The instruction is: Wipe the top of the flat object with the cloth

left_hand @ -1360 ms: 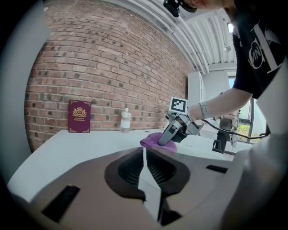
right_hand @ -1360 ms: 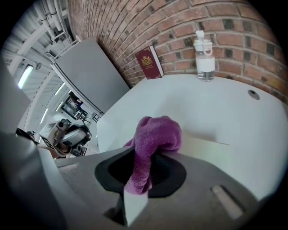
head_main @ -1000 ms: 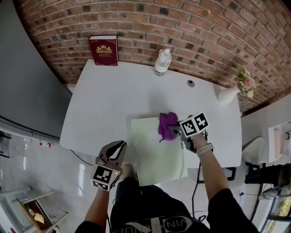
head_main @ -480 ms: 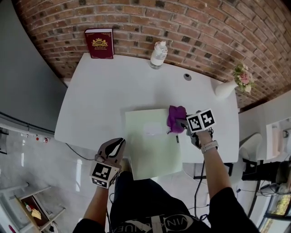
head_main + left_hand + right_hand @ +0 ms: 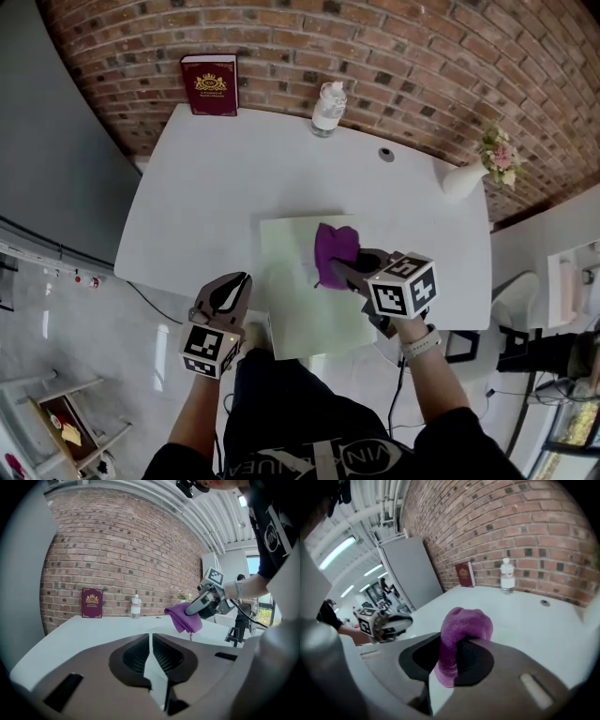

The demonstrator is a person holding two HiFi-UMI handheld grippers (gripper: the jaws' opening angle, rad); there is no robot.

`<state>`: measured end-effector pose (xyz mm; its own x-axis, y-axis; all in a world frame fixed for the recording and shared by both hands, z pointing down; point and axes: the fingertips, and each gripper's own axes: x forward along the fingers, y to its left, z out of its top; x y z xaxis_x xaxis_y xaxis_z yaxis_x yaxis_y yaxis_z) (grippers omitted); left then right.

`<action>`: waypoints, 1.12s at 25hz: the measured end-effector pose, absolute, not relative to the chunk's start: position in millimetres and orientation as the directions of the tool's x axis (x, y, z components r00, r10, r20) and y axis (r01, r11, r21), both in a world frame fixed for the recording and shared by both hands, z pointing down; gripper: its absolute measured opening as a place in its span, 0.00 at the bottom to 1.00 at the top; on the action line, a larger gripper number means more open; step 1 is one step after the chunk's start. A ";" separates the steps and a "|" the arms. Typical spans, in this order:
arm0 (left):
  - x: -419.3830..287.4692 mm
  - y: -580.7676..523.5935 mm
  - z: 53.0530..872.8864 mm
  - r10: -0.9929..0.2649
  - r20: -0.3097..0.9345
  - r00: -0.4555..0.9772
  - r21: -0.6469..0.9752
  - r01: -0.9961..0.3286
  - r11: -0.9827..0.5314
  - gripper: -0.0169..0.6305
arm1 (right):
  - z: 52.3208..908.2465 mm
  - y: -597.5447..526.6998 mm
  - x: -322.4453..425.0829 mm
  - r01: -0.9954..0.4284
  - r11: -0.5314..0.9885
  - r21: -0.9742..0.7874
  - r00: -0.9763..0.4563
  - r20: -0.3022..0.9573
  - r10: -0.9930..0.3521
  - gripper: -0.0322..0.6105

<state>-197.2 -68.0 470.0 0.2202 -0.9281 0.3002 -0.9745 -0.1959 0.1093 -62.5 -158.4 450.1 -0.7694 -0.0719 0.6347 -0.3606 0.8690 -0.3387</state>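
White table [image 5: 206, 187] under pale green board [image 5: 286, 281], brick wall [image 5: 422, 56] behind.

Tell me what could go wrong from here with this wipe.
1. The pale green board overhangs the table's near edge. The left gripper is shut, empty and beside it, so nothing steadies it. Pressing near that edge could tip or slide it.
2. The purple cloth hangs bunched from the right gripper's jaws above the board. It may wipe only a narrow strip, or pull loose.

Book [image 5: 210, 84], bottle [image 5: 328, 108] and vase [image 5: 464, 180] stand by the wall [image 5: 422, 47]
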 end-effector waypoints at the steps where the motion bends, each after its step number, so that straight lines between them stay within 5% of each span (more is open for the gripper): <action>1: -200.2 -65.1 470.4 -0.931 0.300 0.207 0.107 -0.977 -0.183 0.06 | 450.6 -136.9 -78.2 -0.310 0.867 -0.389 -0.792 0.610 -0.010 0.15; 9: -213.0 -40.6 464.6 -0.951 0.286 0.121 0.110 -0.990 -0.093 0.06 | 508.2 -14.8 -140.1 -0.112 0.836 -0.537 -0.702 0.638 0.315 0.15; 28: -170.2 -18.4 461.2 -0.947 0.287 0.141 0.080 -0.989 -0.123 0.06 | 532.9 -27.9 -35.8 -0.261 0.809 -0.526 -0.656 0.712 0.251 0.15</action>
